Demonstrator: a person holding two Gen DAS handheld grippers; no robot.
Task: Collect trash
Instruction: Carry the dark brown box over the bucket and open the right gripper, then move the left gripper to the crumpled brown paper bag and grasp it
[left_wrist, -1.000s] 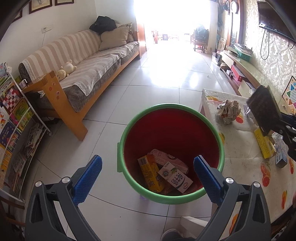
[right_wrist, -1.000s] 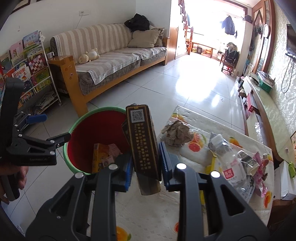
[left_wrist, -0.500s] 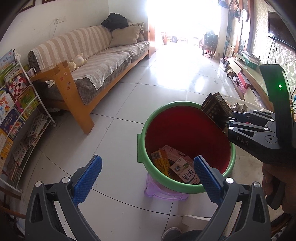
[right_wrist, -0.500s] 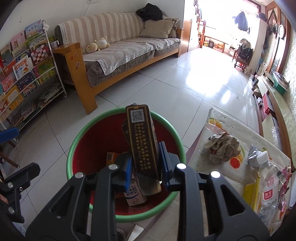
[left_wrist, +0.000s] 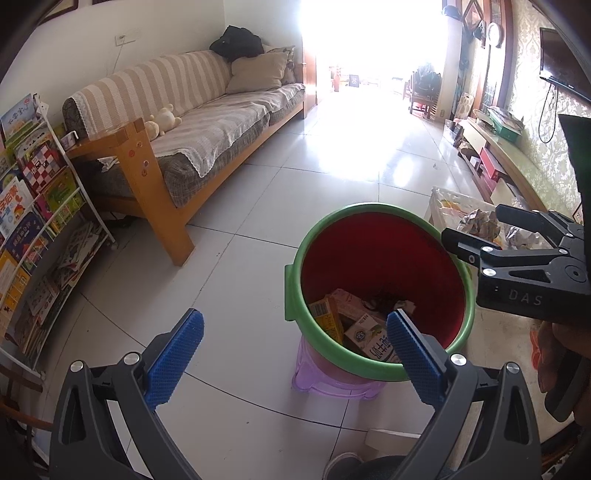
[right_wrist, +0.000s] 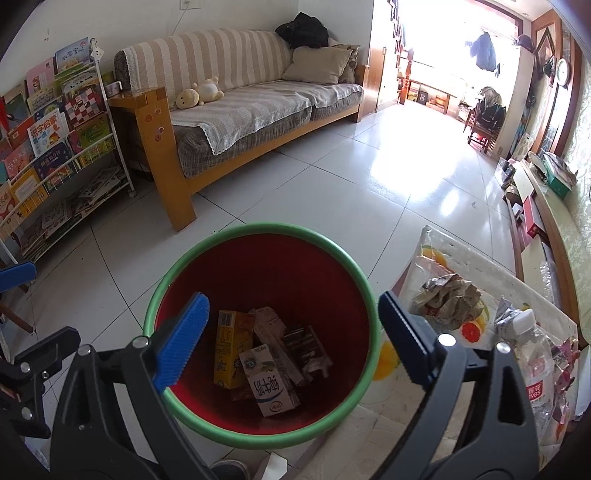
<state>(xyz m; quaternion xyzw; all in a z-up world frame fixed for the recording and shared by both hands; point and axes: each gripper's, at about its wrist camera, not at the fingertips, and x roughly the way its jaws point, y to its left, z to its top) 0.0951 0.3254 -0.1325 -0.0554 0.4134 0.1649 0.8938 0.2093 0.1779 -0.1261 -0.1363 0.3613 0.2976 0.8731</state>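
Note:
A red bin with a green rim (right_wrist: 207, 243) (left_wrist: 295, 266) stands on a purple stool (left_wrist: 332, 386) beside the table. Inside lie a dark brown carton (right_wrist: 308, 349), a yellow carton (right_wrist: 231, 345), a white milk carton (right_wrist: 271, 386) and a pink carton (right_wrist: 273, 332). My right gripper (right_wrist: 291, 338) is open and empty above the bin; it also shows in the left wrist view (left_wrist: 469, 236). My left gripper (left_wrist: 291, 356) is open and empty, low at the bin's near left.
The table (right_wrist: 439, 254) at right holds crumpled paper (right_wrist: 452, 301), a plastic bottle (right_wrist: 532, 350) and wrappers. A sofa (left_wrist: 207, 125) and a book rack (left_wrist: 33, 206) stand left. Tiled floor (left_wrist: 332, 155) stretches ahead.
My right gripper opened over the bin and the dark brown carton dropped in. The left gripper drew back a little to the left.

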